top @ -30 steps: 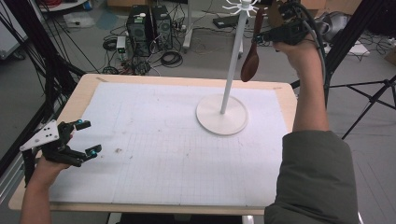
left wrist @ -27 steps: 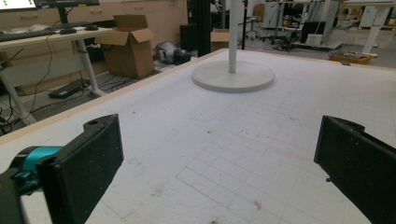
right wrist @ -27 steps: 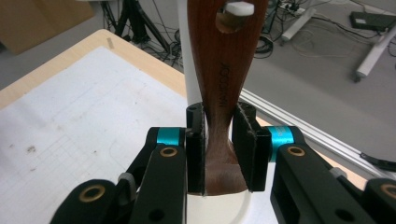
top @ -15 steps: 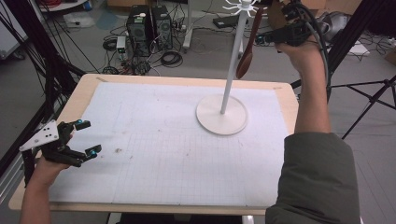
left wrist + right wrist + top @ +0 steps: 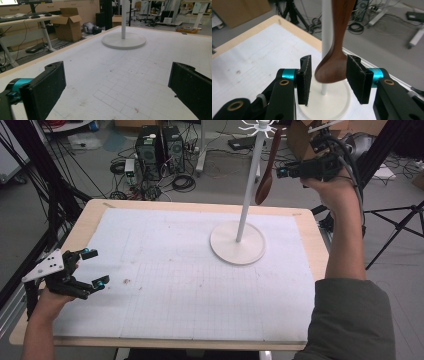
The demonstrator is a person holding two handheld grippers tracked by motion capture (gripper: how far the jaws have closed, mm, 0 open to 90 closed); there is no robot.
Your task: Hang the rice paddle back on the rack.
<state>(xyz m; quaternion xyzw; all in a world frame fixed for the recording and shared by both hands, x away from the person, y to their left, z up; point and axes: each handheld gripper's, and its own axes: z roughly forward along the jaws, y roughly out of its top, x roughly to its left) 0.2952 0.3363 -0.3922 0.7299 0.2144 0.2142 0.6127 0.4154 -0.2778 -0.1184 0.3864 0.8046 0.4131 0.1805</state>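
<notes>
Hanging near the top middle of the frame, the wooden spoon [image 5: 335, 60] dangled from the white stand [image 5: 238, 242], bowl between the right gripper's [image 5: 329, 78] spread jaws. Looked mid-hanging or mid-grab, honestly; next move needs care not to knock it. Left gripper [image 5: 90, 267] sat wide open, lower left.

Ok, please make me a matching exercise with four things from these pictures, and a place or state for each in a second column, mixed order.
Things:
1. wooden spoon
2. white stand
3. left gripper
4. right gripper

Places or states:
A. open, low over the mat at the table's near left
B. hangs from the top of the stand
C. raised, jaws open on both sides of the spoon's bowl
D. stands on the mat with a round base

Pairs: 1-B, 2-D, 3-A, 4-C
</notes>
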